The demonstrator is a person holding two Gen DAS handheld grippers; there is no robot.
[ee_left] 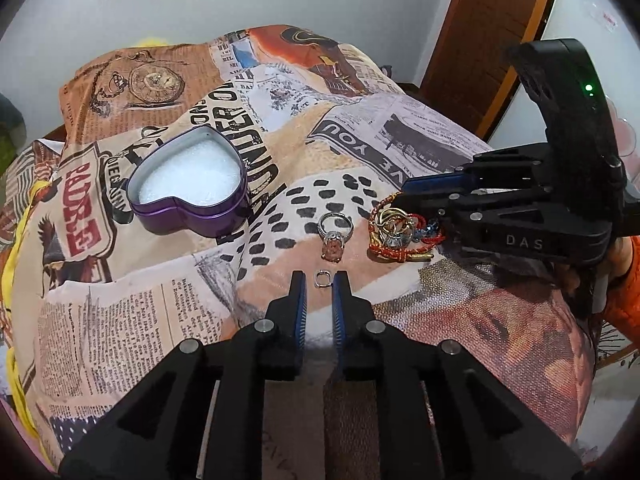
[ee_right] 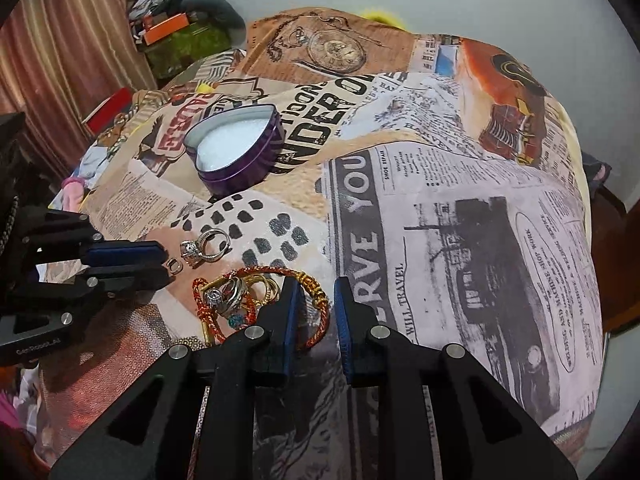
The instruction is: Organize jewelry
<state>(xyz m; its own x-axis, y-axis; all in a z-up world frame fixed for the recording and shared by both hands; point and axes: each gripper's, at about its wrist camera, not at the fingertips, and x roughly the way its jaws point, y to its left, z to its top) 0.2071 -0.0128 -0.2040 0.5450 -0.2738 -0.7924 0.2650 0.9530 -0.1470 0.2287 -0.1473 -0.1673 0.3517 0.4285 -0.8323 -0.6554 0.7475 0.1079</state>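
Observation:
An open purple heart-shaped tin (ee_left: 192, 190) with white padding sits on the printed cloth; it also shows in the right wrist view (ee_right: 238, 150). A silver ring with a large pink stone (ee_left: 335, 236) lies in the middle. A small square silver ring (ee_left: 322, 279) lies between the tips of my open left gripper (ee_left: 321, 280). A pile of rings with a red-gold braided bracelet (ee_right: 256, 300) lies at my open right gripper (ee_right: 315, 286), whose jaws straddle the bracelet's gold clasp. The small ring (ee_right: 174, 265) sits at the left gripper's tips.
The newspaper-print cloth (ee_right: 460, 220) covers a rounded surface that drops away at its edges. A wooden door (ee_left: 488, 32) stands at the right. Curtains and cluttered boxes (ee_right: 172, 36) stand beyond the cloth's far left.

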